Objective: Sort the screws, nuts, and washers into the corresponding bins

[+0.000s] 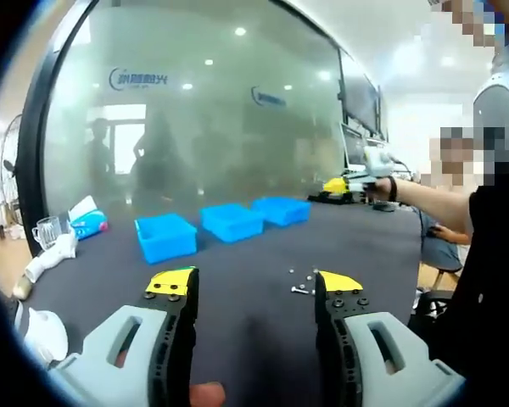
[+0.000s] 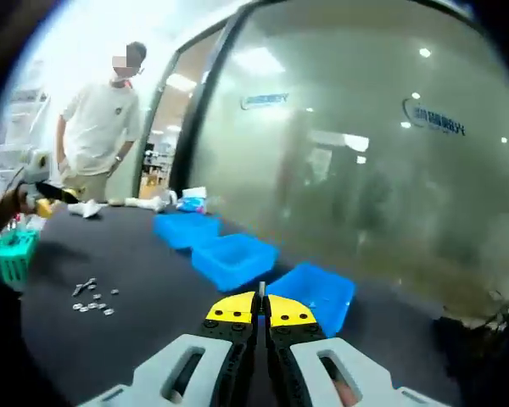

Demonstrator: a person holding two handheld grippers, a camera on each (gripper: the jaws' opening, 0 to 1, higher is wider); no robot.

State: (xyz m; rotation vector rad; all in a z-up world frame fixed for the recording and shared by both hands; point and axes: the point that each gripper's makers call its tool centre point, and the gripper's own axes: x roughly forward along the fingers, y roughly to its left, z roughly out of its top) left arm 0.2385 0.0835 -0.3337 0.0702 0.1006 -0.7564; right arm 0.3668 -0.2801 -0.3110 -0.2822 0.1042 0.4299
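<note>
Blue plastic bins stand in a row of three on the dark surface, seen at about 12 o'clock in the left gripper view, in front of a frosted glass wall. The left gripper hangs above the surface with its yellow-tipped jaws wide apart and nothing between them. A small scatter of loose hardware, screws, nuts and washers too small to tell apart, lies on the surface just beside the tip of the jaw at 3 o'clock. At 9 o'clock of that view sit a clear glass mug, a blue-and-pink packet and a white cloth. At 2 o'clock a person's forearm reaches in, holding another gripper with a yellow tip.

In the right gripper view the right gripper has its jaws pressed together on a small thin metal piece that sticks up between the tips; whether it is a screw I cannot tell. The three bins run from 11 o'clock to the middle of this view, the nearest one just beyond the jaw tips. The hardware pile lies on the surface at 9 o'clock, well apart from the bins. A green basket stands near the left edge, and a person in a pale shirt stands at 10 o'clock.
</note>
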